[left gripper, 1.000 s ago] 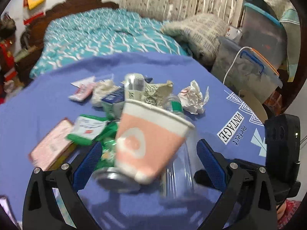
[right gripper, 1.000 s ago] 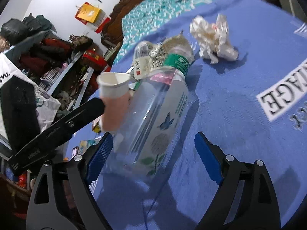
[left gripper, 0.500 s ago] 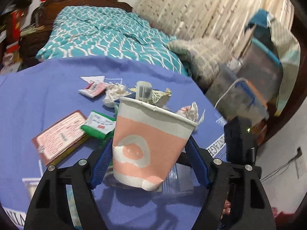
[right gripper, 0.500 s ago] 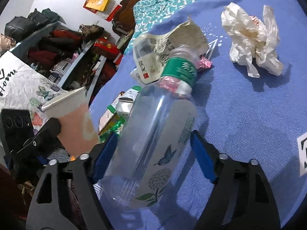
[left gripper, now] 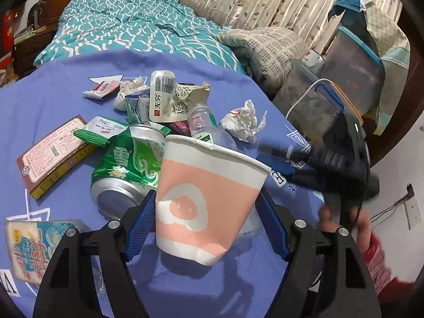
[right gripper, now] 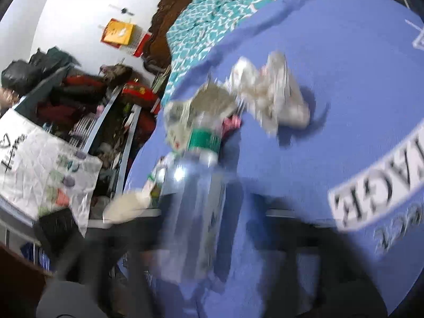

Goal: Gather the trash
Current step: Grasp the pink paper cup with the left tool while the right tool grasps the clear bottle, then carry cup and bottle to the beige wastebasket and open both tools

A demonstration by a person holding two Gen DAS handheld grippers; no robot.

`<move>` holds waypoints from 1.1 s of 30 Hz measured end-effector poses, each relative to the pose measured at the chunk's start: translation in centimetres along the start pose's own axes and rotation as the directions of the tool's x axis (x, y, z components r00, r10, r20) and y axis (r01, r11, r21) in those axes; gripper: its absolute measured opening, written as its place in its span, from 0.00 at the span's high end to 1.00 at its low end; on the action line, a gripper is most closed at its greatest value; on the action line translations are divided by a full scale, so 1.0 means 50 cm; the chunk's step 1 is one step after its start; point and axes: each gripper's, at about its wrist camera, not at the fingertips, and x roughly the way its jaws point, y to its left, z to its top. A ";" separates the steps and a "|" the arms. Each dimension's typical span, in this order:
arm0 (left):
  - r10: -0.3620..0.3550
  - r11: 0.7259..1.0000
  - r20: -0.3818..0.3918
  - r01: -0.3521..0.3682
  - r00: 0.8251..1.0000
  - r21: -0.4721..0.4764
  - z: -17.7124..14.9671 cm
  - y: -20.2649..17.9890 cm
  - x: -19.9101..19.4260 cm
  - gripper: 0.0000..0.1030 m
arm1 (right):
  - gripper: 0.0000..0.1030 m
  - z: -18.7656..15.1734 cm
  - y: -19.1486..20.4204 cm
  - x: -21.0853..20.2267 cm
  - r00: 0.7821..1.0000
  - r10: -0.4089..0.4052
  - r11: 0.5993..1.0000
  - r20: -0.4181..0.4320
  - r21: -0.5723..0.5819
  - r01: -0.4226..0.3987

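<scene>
A pink and white paper cup (left gripper: 209,198) stands tilted between the blue pads of my left gripper (left gripper: 205,225), which is shut on its sides just above the blue tablecloth (left gripper: 53,92). Behind the cup lies a clear plastic bottle (left gripper: 209,132) with a green label. In the right wrist view, badly blurred, that bottle (right gripper: 201,193) lies between the dark fingers of my right gripper (right gripper: 212,222). Its jaws are opening and stand off the bottle's sides. From the left wrist view the right gripper (left gripper: 304,164) shows as a blur at the table's right edge.
A crushed green can (left gripper: 127,169), crumpled white paper (left gripper: 243,124), torn wrappers (left gripper: 169,100), a brown booklet (left gripper: 53,153) and a tissue pack (left gripper: 34,243) lie on the cloth. A bed (left gripper: 132,31) stands behind, storage boxes (left gripper: 331,100) at right, a printed white bag (right gripper: 47,169) at left.
My left gripper closed from wide onto the paper cup and shifted, so the green can now shows. My right gripper narrowed round the bottle, then widened and swung off in a blur.
</scene>
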 end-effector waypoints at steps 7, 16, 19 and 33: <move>-0.003 1.000 -0.012 0.003 1.000 -0.009 -0.007 0.009 0.005 0.31 | 0.30 0.084 0.052 0.142 0.989 -0.029 0.996 -0.146 -0.087 0.017; -0.038 0.999 -0.021 0.038 0.999 0.015 0.004 -0.024 0.000 0.31 | 0.56 0.062 0.063 0.096 0.992 -0.006 0.988 -0.129 -0.156 -0.015; -0.069 0.996 -0.028 0.071 0.997 0.055 0.022 -0.075 0.019 0.31 | 0.56 0.053 0.040 -0.044 1.000 0.009 0.985 0.030 -0.171 -0.004; -0.271 0.885 -0.213 0.330 0.939 0.330 0.197 -0.576 0.361 0.31 | 0.57 0.100 -0.165 -0.624 0.698 -0.315 0.902 0.643 -0.026 0.431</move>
